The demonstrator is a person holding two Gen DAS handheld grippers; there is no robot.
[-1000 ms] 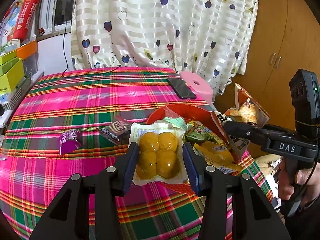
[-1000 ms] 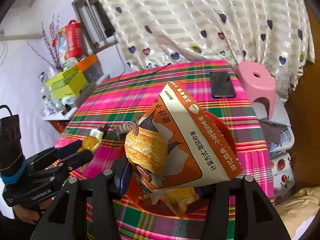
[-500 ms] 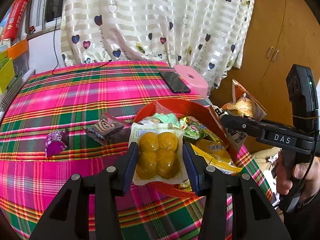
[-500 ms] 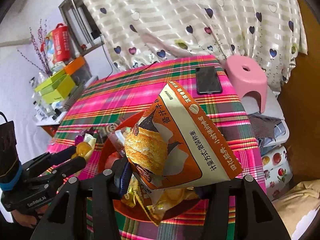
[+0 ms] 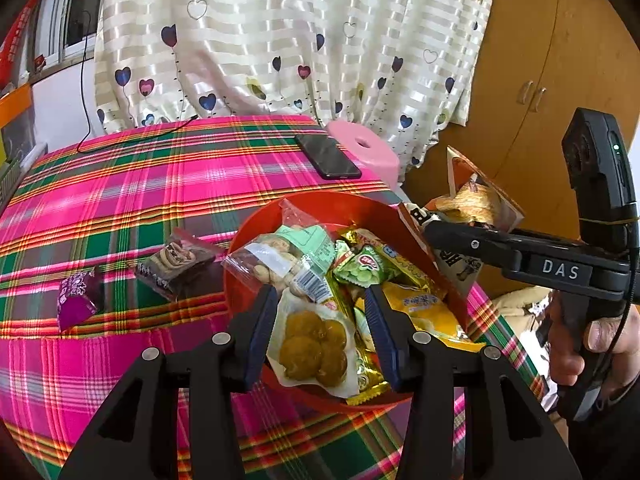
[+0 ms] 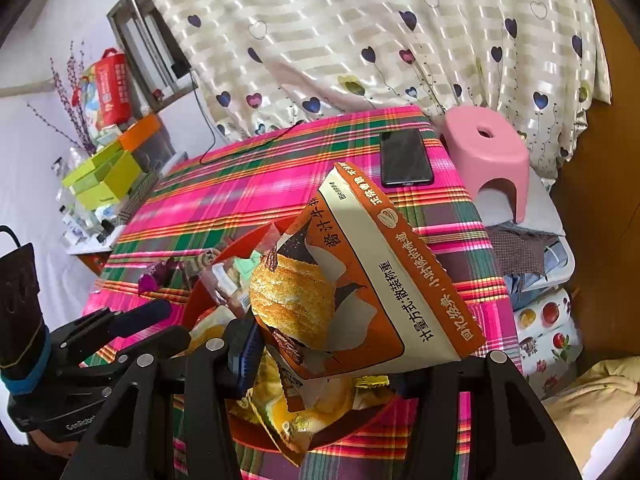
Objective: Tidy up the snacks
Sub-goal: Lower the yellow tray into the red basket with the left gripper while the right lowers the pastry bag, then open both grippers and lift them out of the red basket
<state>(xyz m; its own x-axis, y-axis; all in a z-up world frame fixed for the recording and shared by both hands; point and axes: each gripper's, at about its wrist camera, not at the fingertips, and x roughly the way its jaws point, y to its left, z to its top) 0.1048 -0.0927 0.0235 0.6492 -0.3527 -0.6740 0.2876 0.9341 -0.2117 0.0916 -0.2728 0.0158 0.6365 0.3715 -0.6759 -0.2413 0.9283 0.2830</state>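
My left gripper [image 5: 322,330] stood spread, its fingers clear of the yellow-ball packet [image 5: 311,347] lying in the red bowl [image 5: 256,232] among other snacks. My right gripper [image 6: 320,344] clamped the orange pastry pack [image 6: 360,280] above the bowl's edge. Farther out on the plaid tablecloth [image 5: 160,184] lay a brown cookie packet [image 5: 176,264], a purple packet [image 5: 76,296] and a phone [image 5: 328,156].

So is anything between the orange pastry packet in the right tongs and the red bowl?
Nothing visible does. The orange pastry packet hangs above the red bowl; only snacks already in the bowl lie beneath it.
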